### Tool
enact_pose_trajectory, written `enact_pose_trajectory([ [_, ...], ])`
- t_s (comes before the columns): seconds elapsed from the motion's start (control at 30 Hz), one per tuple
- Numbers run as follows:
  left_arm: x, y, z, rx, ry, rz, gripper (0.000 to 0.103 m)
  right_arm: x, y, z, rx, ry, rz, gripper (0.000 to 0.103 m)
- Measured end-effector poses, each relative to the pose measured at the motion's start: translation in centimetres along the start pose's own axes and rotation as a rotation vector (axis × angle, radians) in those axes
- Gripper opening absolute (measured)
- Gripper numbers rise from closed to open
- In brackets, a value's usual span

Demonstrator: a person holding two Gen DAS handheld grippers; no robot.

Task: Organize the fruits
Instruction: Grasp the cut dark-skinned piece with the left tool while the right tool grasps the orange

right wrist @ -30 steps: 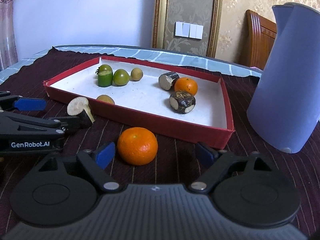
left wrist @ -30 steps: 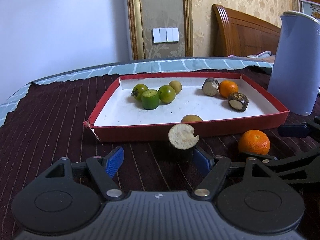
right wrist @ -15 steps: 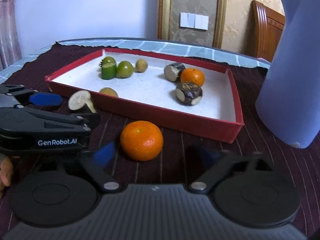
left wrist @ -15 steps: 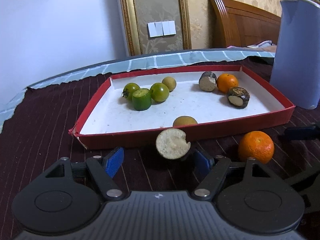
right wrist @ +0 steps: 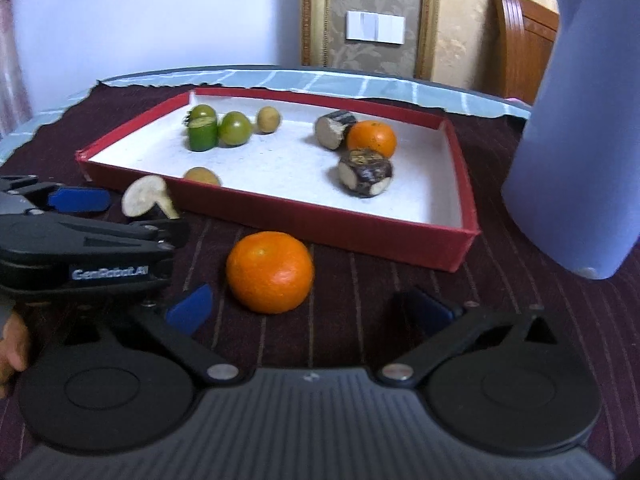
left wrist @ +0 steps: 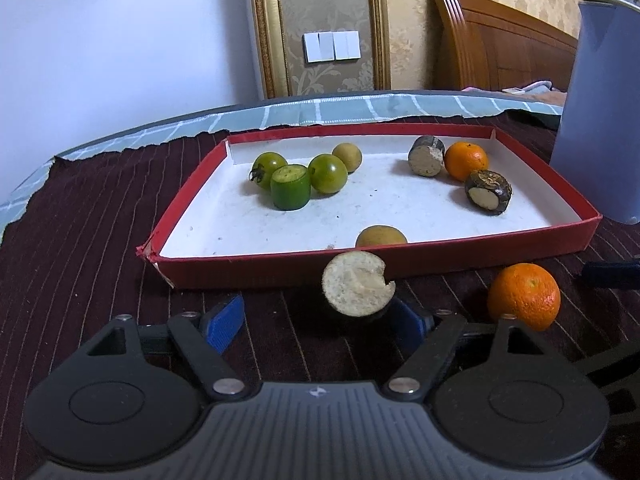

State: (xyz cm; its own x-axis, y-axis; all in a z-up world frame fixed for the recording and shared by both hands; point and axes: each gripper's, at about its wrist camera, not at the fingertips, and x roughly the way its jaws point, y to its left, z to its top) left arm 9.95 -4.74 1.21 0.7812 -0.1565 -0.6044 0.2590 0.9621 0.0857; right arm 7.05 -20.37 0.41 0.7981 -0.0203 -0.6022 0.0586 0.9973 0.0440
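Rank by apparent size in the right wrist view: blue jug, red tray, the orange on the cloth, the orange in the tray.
1. red tray
2. blue jug, cropped by the frame, so unsure
3. orange on the cloth, nearer the camera
4. orange in the tray

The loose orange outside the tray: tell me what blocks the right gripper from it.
Nothing visible. The loose orange sits on the dark cloth just ahead of the right gripper, whose jaws stand wide open around bare cloth. The left gripper is off to the side, and the red tray lies beyond the orange.
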Motion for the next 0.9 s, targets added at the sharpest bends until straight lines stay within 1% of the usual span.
enact_pose_trajectory([
  [0.13,0.1,0.2,-0.1,-0.015,0.004,-0.011,0.080,0.1,0.6,0.3,-0.027,-0.023,-0.004,0.089],
  [0.2,0.1,0.3,-0.1,-0.020,0.005,-0.015,0.080,0.2,0.7,0.4,-0.034,-0.027,0.003,0.085],
  [0.27,0.1,0.3,0.0,-0.020,0.005,-0.015,0.080,0.1,0.7,0.4,-0.039,-0.035,0.018,0.073],
  [0.3,0.1,0.3,0.0,-0.021,0.005,-0.015,0.080,0.1,0.8,0.4,-0.043,-0.040,0.022,0.069],
  [0.37,0.1,0.3,0.0,-0.023,0.005,-0.017,0.080,-0.1,1.0,0.3,-0.052,-0.049,0.036,0.050],
  [0.43,0.2,0.4,0.0,-0.026,0.006,-0.020,0.080,-0.4,1.3,0.3,-0.059,-0.058,0.049,0.040],
  [0.53,0.1,0.4,0.0,-0.025,0.004,-0.020,0.080,-0.5,1.7,0.2,-0.073,-0.067,0.030,0.040],
  [0.67,0.1,0.3,0.0,-0.026,-0.002,-0.021,0.079,-0.4,1.0,0.2,-0.037,-0.068,0.058,0.040],
  [0.73,0.1,0.2,0.0,-0.025,-0.005,-0.024,0.072,-0.4,0.7,0.2,-0.020,-0.070,0.069,0.040],
  [0.8,0.0,0.2,0.1,-0.027,-0.007,-0.038,0.063,-0.3,0.7,0.1,-0.018,-0.071,0.071,0.040],
  [0.83,0.0,0.1,0.1,-0.027,-0.008,-0.043,0.062,-0.4,0.7,0.1,-0.019,-0.072,0.070,0.040],
  [0.87,0.0,0.0,0.1,-0.026,-0.010,-0.045,0.058,-0.4,0.7,0.1,-0.018,-0.072,0.071,0.040],
  [0.9,0.0,0.0,0.1,-0.027,-0.012,-0.052,0.053,-0.3,0.7,0.1,-0.018,-0.072,0.071,0.040],
])
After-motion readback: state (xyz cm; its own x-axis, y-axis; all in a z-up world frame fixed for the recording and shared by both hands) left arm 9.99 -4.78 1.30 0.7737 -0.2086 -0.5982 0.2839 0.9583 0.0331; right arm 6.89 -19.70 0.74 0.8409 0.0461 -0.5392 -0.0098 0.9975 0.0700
